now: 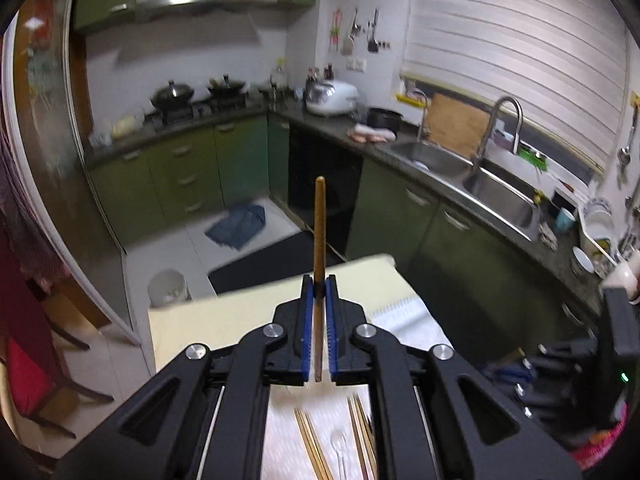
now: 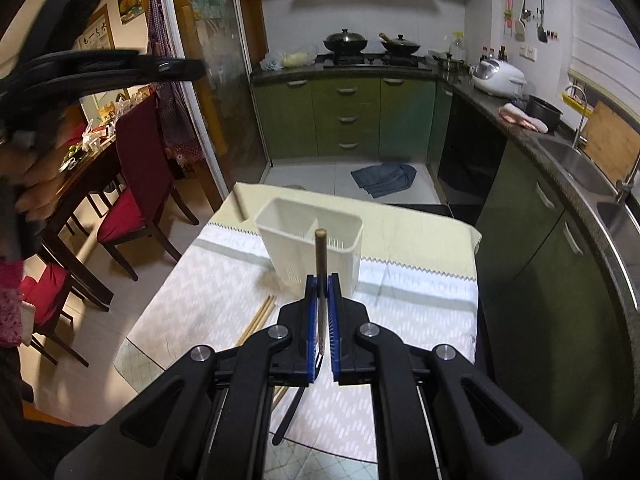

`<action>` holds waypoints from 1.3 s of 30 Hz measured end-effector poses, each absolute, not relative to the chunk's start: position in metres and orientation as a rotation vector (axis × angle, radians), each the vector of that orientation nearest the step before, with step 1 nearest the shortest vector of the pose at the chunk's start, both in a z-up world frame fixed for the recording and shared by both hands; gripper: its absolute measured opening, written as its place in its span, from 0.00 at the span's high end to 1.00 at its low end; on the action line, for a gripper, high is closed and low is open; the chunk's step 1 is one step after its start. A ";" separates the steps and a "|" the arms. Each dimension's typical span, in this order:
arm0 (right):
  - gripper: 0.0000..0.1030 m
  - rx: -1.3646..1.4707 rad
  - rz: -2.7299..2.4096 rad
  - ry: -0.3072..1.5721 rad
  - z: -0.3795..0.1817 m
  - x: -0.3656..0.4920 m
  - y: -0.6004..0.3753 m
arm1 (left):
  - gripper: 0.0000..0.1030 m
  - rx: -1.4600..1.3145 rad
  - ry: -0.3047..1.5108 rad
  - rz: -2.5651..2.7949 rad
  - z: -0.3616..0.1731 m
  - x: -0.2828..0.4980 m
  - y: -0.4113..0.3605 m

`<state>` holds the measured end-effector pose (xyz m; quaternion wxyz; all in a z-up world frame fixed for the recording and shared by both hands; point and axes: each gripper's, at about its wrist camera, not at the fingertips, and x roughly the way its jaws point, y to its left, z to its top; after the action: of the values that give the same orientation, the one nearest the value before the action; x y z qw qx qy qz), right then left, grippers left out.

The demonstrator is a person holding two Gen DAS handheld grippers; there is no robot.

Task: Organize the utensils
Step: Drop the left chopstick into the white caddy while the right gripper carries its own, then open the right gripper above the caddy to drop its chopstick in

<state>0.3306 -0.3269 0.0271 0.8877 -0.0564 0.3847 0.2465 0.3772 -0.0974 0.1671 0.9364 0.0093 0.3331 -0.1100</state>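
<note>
Gripping chopstick [image 1: 319,240] between left tool [image 1: 319,286] pads

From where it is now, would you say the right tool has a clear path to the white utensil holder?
Probably yes. The white utensil holder stands upright straight ahead of the right tool, its top open and nothing between them. The tool is already shut on a chopstick, so it could drop that in.

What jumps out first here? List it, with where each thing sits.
Each gripper is shut on one wooden chopstick pointing forward: the left gripper holds a chopstick above the table's far edge, and the right gripper holds another chopstick. Just beyond the right one stands a white two-compartment utensil holder on the patterned tablecloth. More loose chopsticks lie on the cloth under the left gripper.
</note>
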 end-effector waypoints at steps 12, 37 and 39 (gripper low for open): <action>0.94 -0.059 0.517 0.691 0.096 0.352 -0.329 | 0.94 0.005 0.751 -0.188 0.095 0.437 -0.100; 0.94 0.052 0.438 0.709 0.055 0.489 -0.287 | 0.25 0.044 0.887 -0.142 0.014 0.361 -0.067; 0.94 0.042 0.432 0.752 0.030 0.499 -0.280 | 0.24 0.041 0.930 -0.137 -0.004 0.352 -0.062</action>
<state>0.4992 -0.2796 0.0302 0.9071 0.0205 0.3645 0.2094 0.3521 -0.0622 -0.0040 0.8913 0.0199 0.4482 -0.0661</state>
